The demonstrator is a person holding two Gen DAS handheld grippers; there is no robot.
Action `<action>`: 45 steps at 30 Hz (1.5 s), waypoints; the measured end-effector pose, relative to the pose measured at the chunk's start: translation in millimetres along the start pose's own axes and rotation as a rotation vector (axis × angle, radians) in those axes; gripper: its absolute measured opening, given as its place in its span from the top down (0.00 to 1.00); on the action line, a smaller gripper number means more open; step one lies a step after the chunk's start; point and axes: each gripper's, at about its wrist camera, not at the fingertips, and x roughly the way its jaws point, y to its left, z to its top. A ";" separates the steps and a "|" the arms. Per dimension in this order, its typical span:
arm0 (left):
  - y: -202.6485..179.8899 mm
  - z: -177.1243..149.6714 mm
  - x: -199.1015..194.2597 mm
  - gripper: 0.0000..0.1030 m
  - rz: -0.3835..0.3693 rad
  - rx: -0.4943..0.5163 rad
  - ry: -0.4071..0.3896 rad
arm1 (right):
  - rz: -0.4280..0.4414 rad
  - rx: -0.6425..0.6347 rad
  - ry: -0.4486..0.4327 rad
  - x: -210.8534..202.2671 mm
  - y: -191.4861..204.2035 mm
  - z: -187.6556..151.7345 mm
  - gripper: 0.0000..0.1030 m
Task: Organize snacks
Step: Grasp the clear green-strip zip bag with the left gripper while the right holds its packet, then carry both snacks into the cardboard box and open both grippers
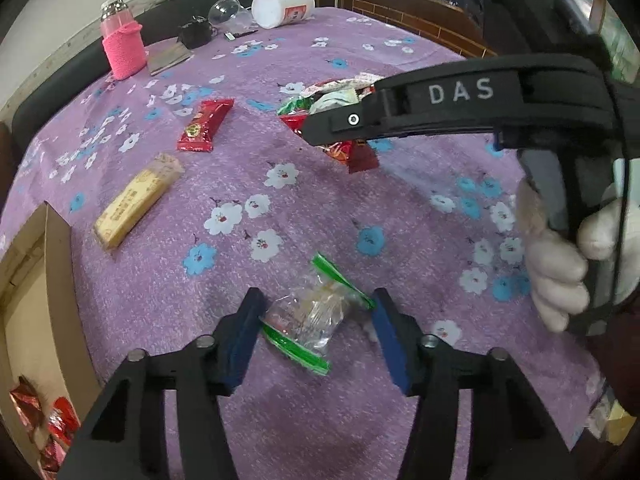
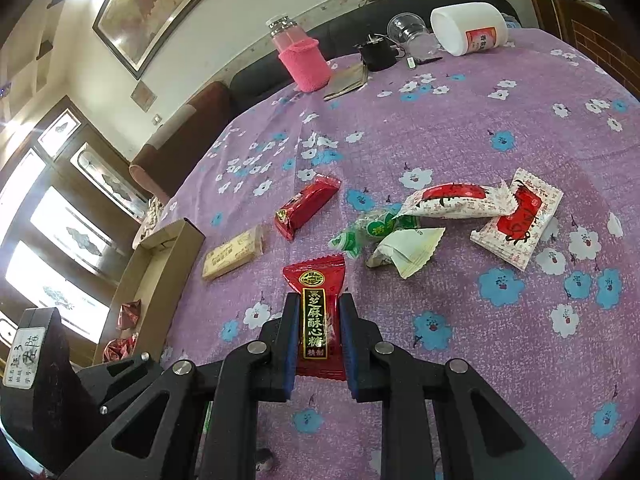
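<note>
We see left tool [image 1: 316, 320] wide open around clear candy bag [image 1: 312, 312] on the surface [image 1: 320, 208] | right tool [image 2: 320, 344] clamped on red candy [image 2: 318, 316], held above the surface

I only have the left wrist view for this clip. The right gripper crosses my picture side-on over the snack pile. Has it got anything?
Observer: Yes. The right gripper is shut on a red candy with gold lettering.
Operator: Is the candy off the cloth?
Observer: I can't tell from the right wrist view; it only shows the wrapper sticking out past the fingers.
Operator: What is left in the pile beyond it?
Observer: Two white-and-red packets, a green-and-white one and a pale one.
</note>
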 end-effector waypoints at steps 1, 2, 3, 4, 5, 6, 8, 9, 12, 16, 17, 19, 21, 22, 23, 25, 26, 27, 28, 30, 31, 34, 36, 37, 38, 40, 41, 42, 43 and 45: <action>0.5 -1.6 -1.5 0.59 -0.007 -0.010 -0.006 | 0.001 0.000 -0.002 -0.5 -0.1 0.1 0.81; 0.5 -2.0 -2.4 0.63 -0.006 -0.017 -0.009 | 0.001 0.001 -0.005 -0.9 -0.2 0.2 0.81; 0.6 -3.2 -4.7 0.63 -0.002 -0.030 -0.020 | -0.001 0.001 -0.006 -1.4 0.1 0.3 0.81; 0.5 -4.0 -6.7 0.63 -0.001 -0.041 -0.032 | -0.003 0.000 -0.009 -1.7 0.1 0.4 0.81; 0.8 -4.6 -9.0 0.64 -0.004 -0.052 -0.045 | -0.004 0.000 -0.011 -2.1 0.2 0.3 0.81; 1.3 -4.9 -12.0 0.64 -0.008 -0.064 -0.058 | -0.005 0.001 -0.013 -2.5 0.0 0.3 0.81; 3.8 -4.9 -19.6 0.64 -0.014 -0.094 -0.087 | -0.007 0.001 -0.017 -3.5 0.0 0.1 0.81; 4.7 -5.2 -23.6 0.64 -0.016 -0.107 -0.098 | -0.008 0.000 -0.019 -3.9 0.3 0.3 0.81; 6.6 -8.4 -39.7 0.64 -0.022 -0.142 -0.147 | -0.015 -0.011 -0.026 -4.5 1.6 -0.3 0.81; 9.8 -12.1 -59.9 0.64 -0.056 -0.178 -0.200 | -0.039 0.010 -0.028 -0.1 -2.5 -2.8 0.81; 10.7 -12.7 -63.6 0.63 -0.059 -0.184 -0.209 | -0.045 0.020 -0.028 1.0 -4.1 -3.3 0.81; 13.0 -14.6 -71.2 0.63 -0.063 -0.196 -0.227 | -0.057 0.037 -0.031 1.6 -5.9 -4.1 0.81; 16.2 -18.1 -80.7 0.63 -0.065 -0.203 -0.250 | -0.071 0.045 -0.036 -0.4 -5.1 -4.9 0.81; 17.6 -21.7 -86.3 0.63 -0.064 -0.208 -0.261 | -0.080 0.046 -0.043 -3.3 -3.0 -6.2 0.81; 19.1 -23.6 -89.7 0.63 -0.063 -0.211 -0.268 | -0.080 0.048 -0.048 -6.9 -0.2 -8.2 0.81; 23.4 -31.9 -100.5 0.63 -0.061 -0.222 -0.288 | -0.075 0.049 -0.054 -13.1 6.7 -12.8 0.81; 27.0 -35.4 -105.4 0.63 -0.058 -0.229 -0.298 | -0.074 0.041 -0.055 -16.1 12.4 -15.4 0.81; 30.3 -38.8 -109.6 0.63 -0.056 -0.238 -0.308 | -0.076 0.032 -0.055 -18.0 18.0 -16.9 0.81; 35.2 -43.4 -115.4 0.63 -0.053 -0.252 -0.322 | -0.079 0.017 -0.055 -20.6 25.8 -18.3 0.81; 43.5 -51.2 -124.0 0.63 -0.048 -0.277 -0.345 | -0.081 -0.012 -0.057 -24.2 41.4 -19.3 0.80; 48.6 -55.3 -128.6 0.63 -0.044 -0.292 -0.358 | -0.078 -0.028 -0.061 -26.8 50.8 -19.3 0.80; 68.6 -74.5 -146.2 0.63 -0.029 -0.344 -0.399 | -0.060 -0.081 -0.070 -31.4 81.0 -19.3 0.80; 79.8 -86.6 -155.0 0.63 -0.013 -0.373 -0.416 | -0.049 -0.116 -0.068 -30.4 99.6 -20.7 0.80; 88.2 -95.0 -160.2 0.63 -0.002 -0.396 -0.426 | -0.042 -0.135 -0.064 -28.6 110.4 -21.7 0.80; 93.2 -101.5 -163.7 0.63 0.004 -0.409 -0.430 | -0.035 -0.152 -0.060 -26.4 120.4 -23.0 0.80; 105.5 -115.4 -170.7 0.63 0.028 -0.441 -0.439 | -0.019 -0.174 -0.052 -20.8 135.9 -26.1 0.80; 113.4 -123.3 -175.0 0.63 0.045 -0.462 -0.445 | -0.006 -0.181 -0.044 -16.6 143.4 -27.7 0.80; 119.6 -129.5 -178.3 0.63 0.055 -0.477 -0.449 | 0.004 -0.186 -0.037 -12.7 149.6 -29.6 0.80; 127.6 -137.4 -182.4 0.63 0.068 -0.499 -0.453 | 0.014 -0.195 -0.027 -8.0 156.4 -31.1 0.80; 140.8 -149.9 -188.8 0.63 0.096 -0.533 -0.457 | 0.024 -0.217 -0.010 -0.1 169.2 -34.3 0.80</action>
